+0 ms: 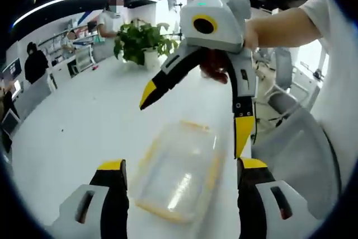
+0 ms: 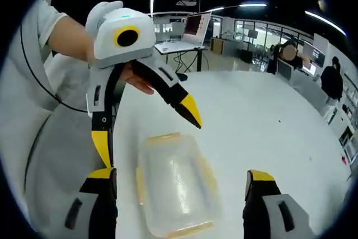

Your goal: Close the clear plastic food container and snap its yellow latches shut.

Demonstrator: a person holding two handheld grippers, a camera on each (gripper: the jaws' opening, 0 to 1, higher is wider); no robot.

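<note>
A clear plastic food container [image 1: 178, 178] with yellow latches [image 1: 211, 173] along its edges lies flat on the white table [image 1: 72, 127], its lid resting on top. Whether the latches are snapped down cannot be told. My left gripper [image 1: 182, 166] stands open, its jaws on either side of the container's near end. Above the far end hovers my right gripper [image 1: 193, 118], open and held by a hand. In the right gripper view the container [image 2: 176, 188] sits between the open jaws of the right gripper [image 2: 182, 174]. The left gripper [image 2: 148, 132] hangs open over its far left side.
A potted plant [image 1: 140, 40] stands at the table's far edge, with people and desks behind it. Grey chairs [image 1: 291, 104] are off the right side. A laptop [image 2: 187, 34] sits on a stand beyond the table. The person's body is close by [image 2: 50, 155].
</note>
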